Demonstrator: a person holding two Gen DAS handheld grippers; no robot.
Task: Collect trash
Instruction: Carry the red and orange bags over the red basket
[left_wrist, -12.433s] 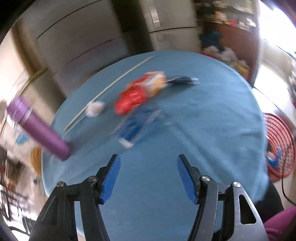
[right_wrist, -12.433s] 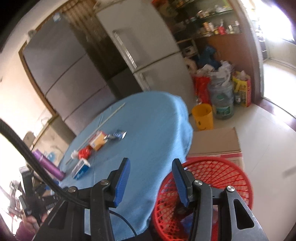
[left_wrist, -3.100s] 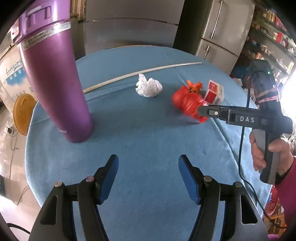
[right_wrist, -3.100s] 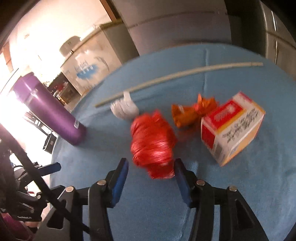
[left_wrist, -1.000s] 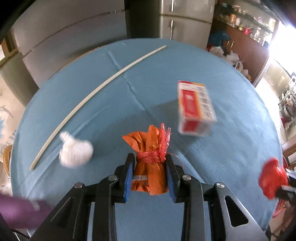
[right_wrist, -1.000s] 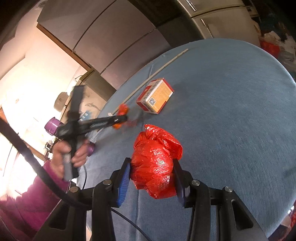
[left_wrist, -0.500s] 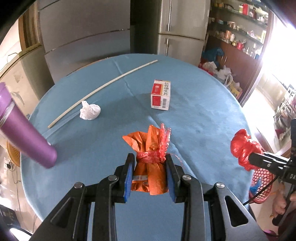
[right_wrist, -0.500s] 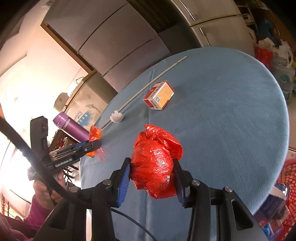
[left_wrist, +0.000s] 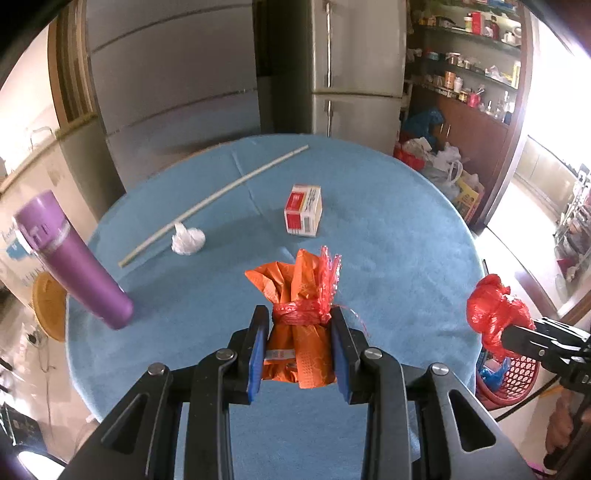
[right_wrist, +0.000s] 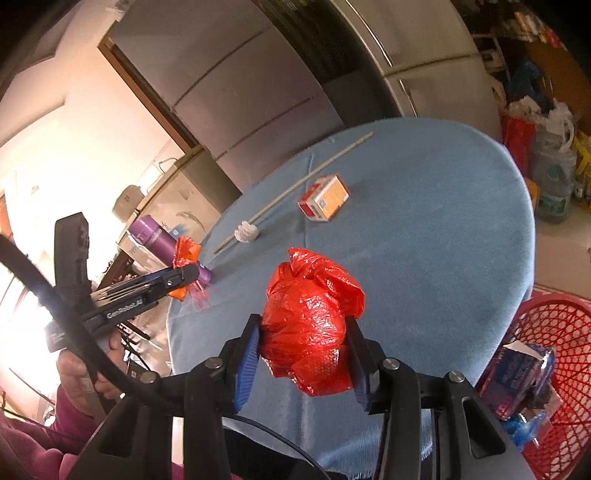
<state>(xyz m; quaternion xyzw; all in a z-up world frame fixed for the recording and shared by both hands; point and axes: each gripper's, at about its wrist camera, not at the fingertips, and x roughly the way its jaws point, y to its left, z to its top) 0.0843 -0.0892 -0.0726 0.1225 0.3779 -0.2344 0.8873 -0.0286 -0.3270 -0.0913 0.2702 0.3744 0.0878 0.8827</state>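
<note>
While the left tongs (left_wrist: 298, 350) clamp the orange tied wrapper (left_wrist: 297, 332) low in the centre of the left wrist view, its frilled top sticks up past the blue pads. Low centre in the right wrist view, the right tongs (right_wrist: 303, 354) are clamped on the crumpled red bag (right_wrist: 310, 325), which bulges above the pads. Both bundles hang above the blue bench (left_wrist: 388, 236). At the lower right edge sits the red basket (right_wrist: 554, 354). On the bench lie a small carton (left_wrist: 303, 215) and a white wad (left_wrist: 187, 240).
</note>
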